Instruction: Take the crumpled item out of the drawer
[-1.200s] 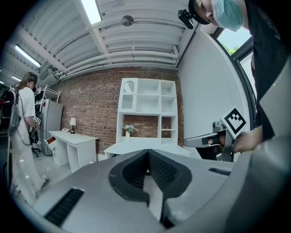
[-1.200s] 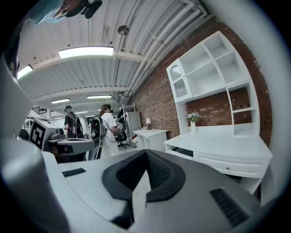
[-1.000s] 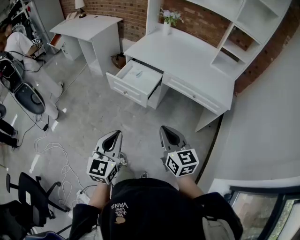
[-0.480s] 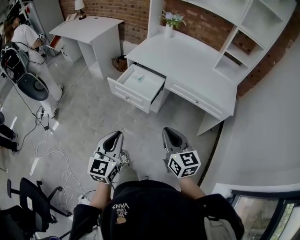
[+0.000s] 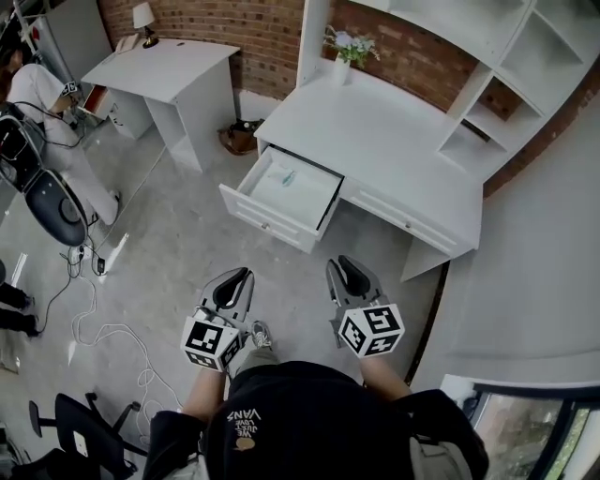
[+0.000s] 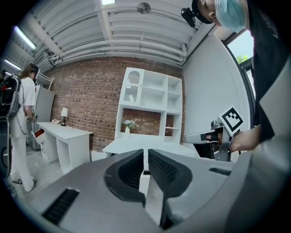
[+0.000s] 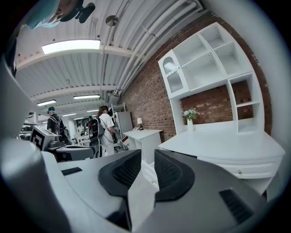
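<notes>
The white desk (image 5: 375, 122) has its left drawer (image 5: 272, 220) pulled out. A small pale blue crumpled item (image 5: 288, 178) lies inside, near the drawer's back. Both grippers hang in front of me over the floor, well short of the drawer. My left gripper (image 5: 240, 274) (image 6: 146, 152) has its jaws almost together, with only a thin slit and nothing between them. My right gripper (image 5: 343, 264) (image 7: 148, 157) is opening, with a plain gap and nothing between its jaws. It also shows in the left gripper view as the right gripper (image 6: 213, 136).
A shelf unit (image 5: 487, 94) and a flower vase (image 5: 343, 66) stand on the desk. A second white desk (image 5: 164, 66) with a lamp (image 5: 143, 16) is at the back left. A person in white (image 5: 37, 94) stands at the far left. Cables (image 5: 103, 319) and a black chair (image 5: 80, 427) are at the left.
I have moved closer to the desk, so the open drawer sits nearer and lower in the head view. Both grippers stay held in front of me.
</notes>
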The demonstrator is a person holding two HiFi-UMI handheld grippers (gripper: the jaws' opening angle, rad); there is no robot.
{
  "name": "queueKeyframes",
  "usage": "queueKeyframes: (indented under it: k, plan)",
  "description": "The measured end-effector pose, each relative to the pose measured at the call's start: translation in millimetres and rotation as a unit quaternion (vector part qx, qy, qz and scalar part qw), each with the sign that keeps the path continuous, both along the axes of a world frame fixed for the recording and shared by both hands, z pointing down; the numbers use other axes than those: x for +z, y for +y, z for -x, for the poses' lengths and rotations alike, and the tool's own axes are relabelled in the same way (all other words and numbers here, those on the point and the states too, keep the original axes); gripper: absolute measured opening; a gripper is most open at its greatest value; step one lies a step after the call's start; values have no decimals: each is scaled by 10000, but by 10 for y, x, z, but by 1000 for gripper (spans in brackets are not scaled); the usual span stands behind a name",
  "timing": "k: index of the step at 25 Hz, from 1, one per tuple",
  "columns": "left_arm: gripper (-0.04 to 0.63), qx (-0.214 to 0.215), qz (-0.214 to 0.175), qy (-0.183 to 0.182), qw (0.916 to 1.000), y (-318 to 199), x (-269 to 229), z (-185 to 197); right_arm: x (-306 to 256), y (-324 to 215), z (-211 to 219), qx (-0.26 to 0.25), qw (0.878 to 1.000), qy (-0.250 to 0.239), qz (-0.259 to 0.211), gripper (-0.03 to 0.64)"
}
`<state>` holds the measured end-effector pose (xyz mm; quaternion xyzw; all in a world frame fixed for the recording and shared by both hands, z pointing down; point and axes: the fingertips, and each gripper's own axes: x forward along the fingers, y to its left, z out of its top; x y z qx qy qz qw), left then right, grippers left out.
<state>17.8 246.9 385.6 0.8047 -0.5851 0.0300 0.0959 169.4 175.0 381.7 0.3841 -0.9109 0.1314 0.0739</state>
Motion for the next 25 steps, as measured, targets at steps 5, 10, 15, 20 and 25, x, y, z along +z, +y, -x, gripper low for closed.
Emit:
queueKeyframes:
  k: [5,10,15,20,25]
  plan:
    - [35,237,45,45,9997,-386,-8,454,5,-316,397,290,9996,27,73,71]
    - [60,497,76,23,9987,-623,34,813,59,-515,722,502,9986,66,118,72]
    - [91,564,167,61,9983,-764,111,1036,133,-681,908,620,9978,98,209,74]
    - [98,561,263,132,9980,-897,227,1182,277,-915,1024,659,9970,203,356,74]
    - [98,446,300,184,9984,-1150,308,1334,386,-1238,1145,603,9969,257,427,74]
